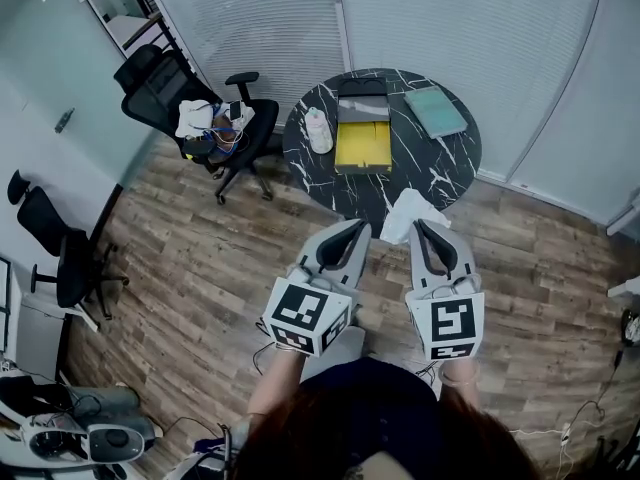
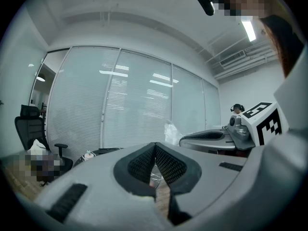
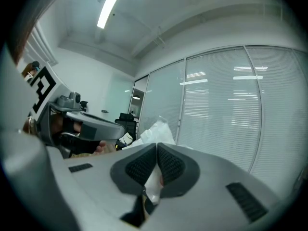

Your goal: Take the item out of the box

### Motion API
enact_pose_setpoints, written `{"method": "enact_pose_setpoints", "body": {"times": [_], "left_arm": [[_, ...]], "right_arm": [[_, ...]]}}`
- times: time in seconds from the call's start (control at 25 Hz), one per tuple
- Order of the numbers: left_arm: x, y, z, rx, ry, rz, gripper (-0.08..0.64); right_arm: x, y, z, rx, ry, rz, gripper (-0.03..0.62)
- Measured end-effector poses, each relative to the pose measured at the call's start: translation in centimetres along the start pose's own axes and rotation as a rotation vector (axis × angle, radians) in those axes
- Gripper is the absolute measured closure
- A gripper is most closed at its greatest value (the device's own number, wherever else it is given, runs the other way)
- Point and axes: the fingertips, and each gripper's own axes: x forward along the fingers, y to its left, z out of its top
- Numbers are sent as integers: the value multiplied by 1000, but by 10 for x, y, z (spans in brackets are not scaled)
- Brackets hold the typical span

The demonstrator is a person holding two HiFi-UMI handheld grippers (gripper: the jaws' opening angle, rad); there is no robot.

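White crinkly plastic packet (image 1: 403, 215) is out of the box, pinched in the right gripper (image 1: 421, 227), whose jaws are clamped on it. In the right gripper view most of it is hidden behind the jaws and only a crumpled top pokes up; contents can't be made out. Left gripper (image 1: 354, 230) is just beside it, jaws together w/ nothing betw. them. Yellow open cardboard box (image 1: 362, 146) sits well apart on the round black marble table (image 1: 445, 173) and shows in the head view only.
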Motion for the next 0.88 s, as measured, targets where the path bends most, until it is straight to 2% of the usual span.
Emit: {"method": "enact_pose_setpoints", "body": {"times": [0.88], "left_arm": [[-13, -11, -3, 4, -3, -7, 534]], "right_arm": [[-13, 8, -2, -7, 7, 0, 566]]}}
